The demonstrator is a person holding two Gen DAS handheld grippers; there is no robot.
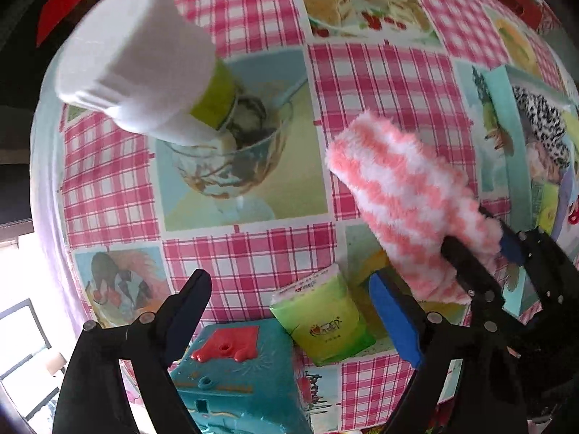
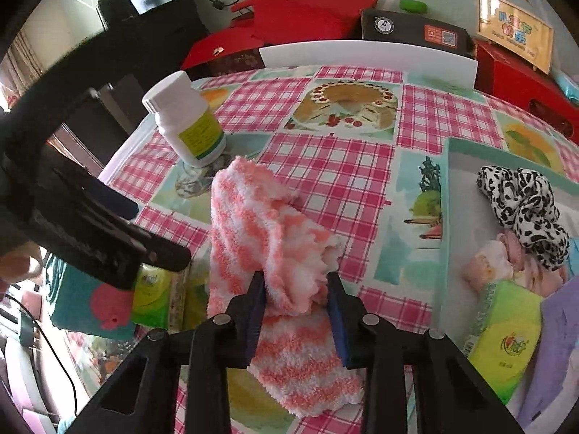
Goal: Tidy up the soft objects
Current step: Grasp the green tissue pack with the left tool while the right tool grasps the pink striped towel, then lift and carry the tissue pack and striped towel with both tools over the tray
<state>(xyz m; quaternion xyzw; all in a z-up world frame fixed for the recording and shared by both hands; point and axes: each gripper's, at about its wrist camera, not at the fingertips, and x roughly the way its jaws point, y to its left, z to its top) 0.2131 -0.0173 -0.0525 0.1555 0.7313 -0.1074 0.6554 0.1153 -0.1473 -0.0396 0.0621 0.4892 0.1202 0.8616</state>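
A fluffy pink-and-white striped sock (image 2: 275, 253) is pinched between the fingers of my right gripper (image 2: 296, 289), partly lifted off the checked tablecloth. It also shows in the left wrist view (image 1: 409, 209), with the right gripper (image 1: 481, 253) shut on its end. My left gripper (image 1: 289, 311) is open and empty above a green tissue pack (image 1: 325, 325) and a teal box (image 1: 239, 372). At the right, a light tray (image 2: 448, 188) holds a leopard-print scrunchie (image 2: 521, 209), a green tissue pack (image 2: 506, 332) and other soft items.
A white pill bottle with a green label (image 2: 184, 119) stands at the table's far left. A white board (image 2: 365, 58), red boxes (image 2: 307, 11) and a black box (image 2: 412, 29) line the far edge. The left gripper's arm (image 2: 83, 217) hangs at the left.
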